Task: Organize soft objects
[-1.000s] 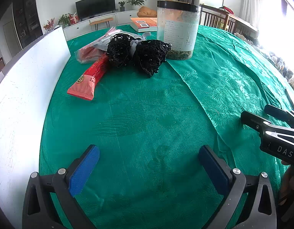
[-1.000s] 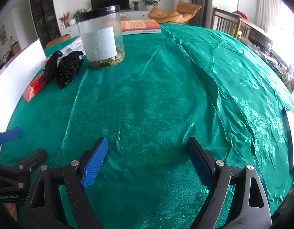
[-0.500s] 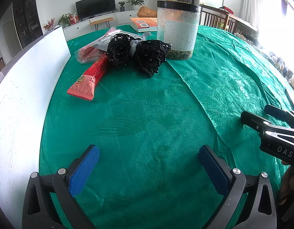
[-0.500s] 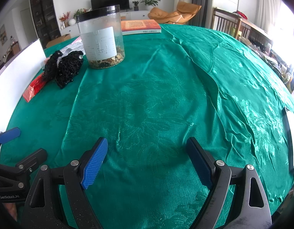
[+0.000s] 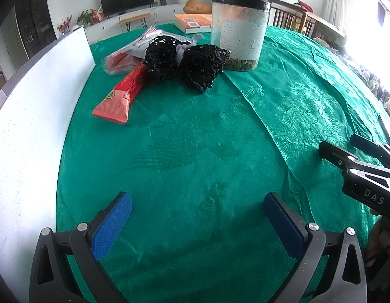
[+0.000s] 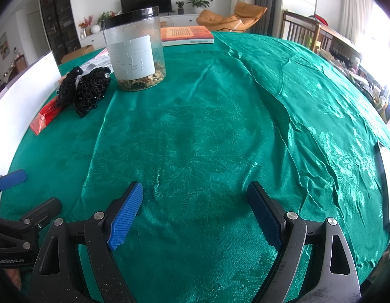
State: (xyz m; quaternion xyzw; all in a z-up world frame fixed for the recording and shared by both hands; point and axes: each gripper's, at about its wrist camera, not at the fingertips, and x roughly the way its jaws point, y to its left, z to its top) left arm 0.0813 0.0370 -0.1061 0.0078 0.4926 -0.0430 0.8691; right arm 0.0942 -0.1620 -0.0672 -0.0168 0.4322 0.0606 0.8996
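"DAS" in white letters on right gripper (image 5: 356,151) body, rest cut off. Small white print, roughly "GenRobot.AI", on left gripper (image 6: 30,192) body. Printed label on jar (image 5: 239,30), book (image 6: 186,34) cover, red packet (image 5: 121,93) emblem: all illegible.
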